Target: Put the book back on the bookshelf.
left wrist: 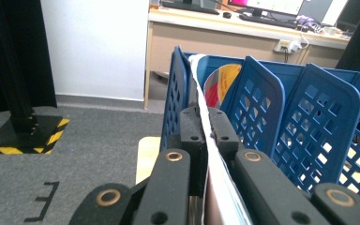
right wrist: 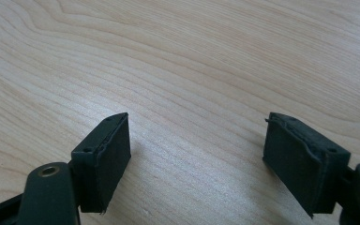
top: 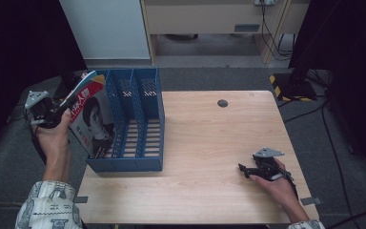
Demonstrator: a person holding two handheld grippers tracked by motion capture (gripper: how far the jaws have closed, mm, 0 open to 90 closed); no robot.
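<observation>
A magazine (top: 91, 119) with a red cover and a portrait leans in the leftmost slot of a blue file rack (top: 124, 164) at the table's left. My left gripper (top: 52, 114) is off the table's left edge, shut on the magazine's outer edge. In the left gripper view the jaws (left wrist: 205, 124) pinch the magazine's thin white edge (left wrist: 218, 168), with the rack's perforated dividers (left wrist: 309, 122) beyond. My right gripper (top: 248, 169) rests low over the table's front right, open. In the right gripper view its pads (right wrist: 105, 154) stand wide apart over bare wood, nothing between them.
The wooden table (top: 209, 143) has a round cable hole (top: 222, 103) near its far edge. Beyond it are a white cabinet (top: 107, 28) and a wooden desk (top: 209, 19). A black stand with a yellow-striped base (top: 290, 86) stands at the table's far right.
</observation>
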